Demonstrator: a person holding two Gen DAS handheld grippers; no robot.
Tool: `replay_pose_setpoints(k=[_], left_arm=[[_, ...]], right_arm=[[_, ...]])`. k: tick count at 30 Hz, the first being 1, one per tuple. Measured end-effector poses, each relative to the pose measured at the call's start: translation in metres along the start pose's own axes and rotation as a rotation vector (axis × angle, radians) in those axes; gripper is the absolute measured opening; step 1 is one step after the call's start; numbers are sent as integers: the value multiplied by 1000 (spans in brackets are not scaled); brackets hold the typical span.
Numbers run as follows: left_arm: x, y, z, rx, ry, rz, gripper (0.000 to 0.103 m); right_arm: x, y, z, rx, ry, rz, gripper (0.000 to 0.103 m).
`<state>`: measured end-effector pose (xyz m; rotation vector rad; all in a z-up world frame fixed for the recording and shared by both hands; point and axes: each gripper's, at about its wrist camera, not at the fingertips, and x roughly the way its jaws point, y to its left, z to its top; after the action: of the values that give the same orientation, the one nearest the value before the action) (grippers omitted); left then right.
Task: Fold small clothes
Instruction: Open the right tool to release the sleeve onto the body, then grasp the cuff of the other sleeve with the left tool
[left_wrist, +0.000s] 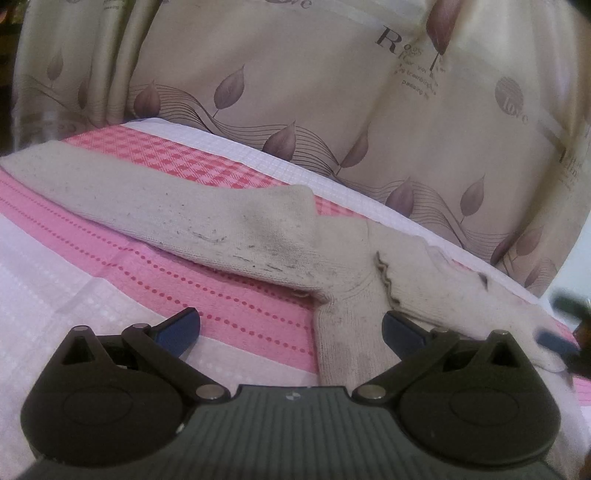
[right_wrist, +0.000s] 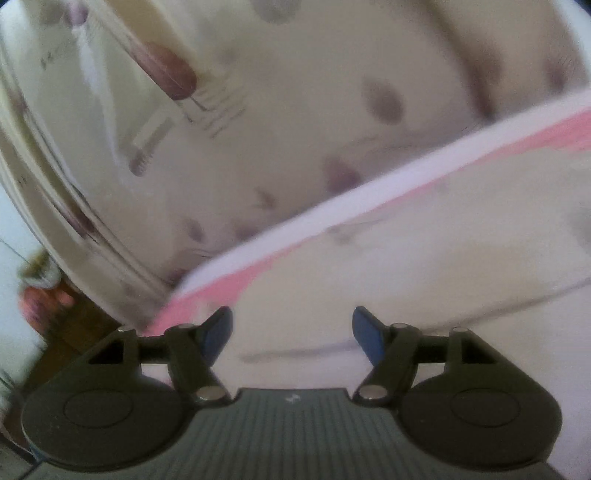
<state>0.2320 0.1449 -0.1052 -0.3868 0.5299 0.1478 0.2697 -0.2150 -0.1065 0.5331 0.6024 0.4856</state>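
Note:
A long cream sock, soiled with dark marks, lies across the pink and white cloth. Its bent end runs down between the fingers of my left gripper, which is open; the pads do not press on it. More cream knit with a frilled edge lies to the right. My right gripper is open above blurred cream fabric, with nothing pinched between its blue pads. It shows in the left wrist view as a dark blur at the right edge.
A beige curtain printed with mauve leaves hangs close behind the surface. The far edge of the pink cloth crosses the right wrist view on a slant. Brown floor shows beyond the surface's corner at the lower left.

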Motion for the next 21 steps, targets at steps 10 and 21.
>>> replay_pose_setpoints(k=[10,21], left_arm=[[-9,11,7,9,48,-45,103],[-54,177,62,-289,37,54,101]], right_arm=[[-63,-39,-32,-31,-97,-205,76],[-45,-17,-42,-175,-65,-264,84]])
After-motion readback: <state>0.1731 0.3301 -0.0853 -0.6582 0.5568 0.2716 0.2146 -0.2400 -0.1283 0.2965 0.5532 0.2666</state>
